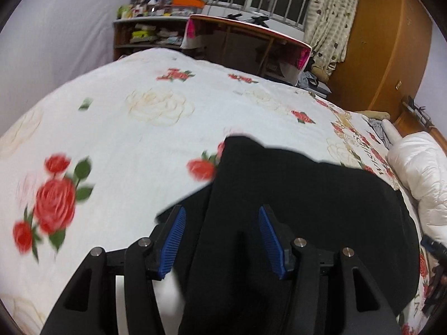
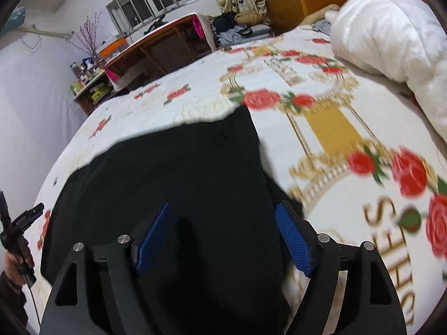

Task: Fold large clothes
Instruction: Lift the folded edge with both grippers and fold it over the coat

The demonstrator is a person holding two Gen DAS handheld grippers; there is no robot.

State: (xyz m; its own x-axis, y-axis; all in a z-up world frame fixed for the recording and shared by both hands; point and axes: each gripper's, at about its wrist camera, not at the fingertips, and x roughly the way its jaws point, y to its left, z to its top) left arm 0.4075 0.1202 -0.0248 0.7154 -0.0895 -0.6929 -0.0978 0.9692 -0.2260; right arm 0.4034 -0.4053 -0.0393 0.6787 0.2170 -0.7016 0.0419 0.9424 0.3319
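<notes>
Bedspread (image 1: 117, 128): rose print, blurred; wide bare stretch at your left frame side.
Black garment (image 1: 307, 195): lower centre in both views, near edge cut off by the frame bottom, folds unreadable.
White duvet (image 2: 391, 42): upper right, bounding that side.
Left gripper (image 1: 222, 240): jaws apart, cloth between, grip unclear.
Right gripper (image 2: 223, 240): likewise apart; hold uncertain.

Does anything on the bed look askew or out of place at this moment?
Nothing is spilled or damaged. The black garment lies on the rose-print bedspread with an uneven far edge, one corner jutting out. A white duvet is bunched at the bed's side.
</notes>
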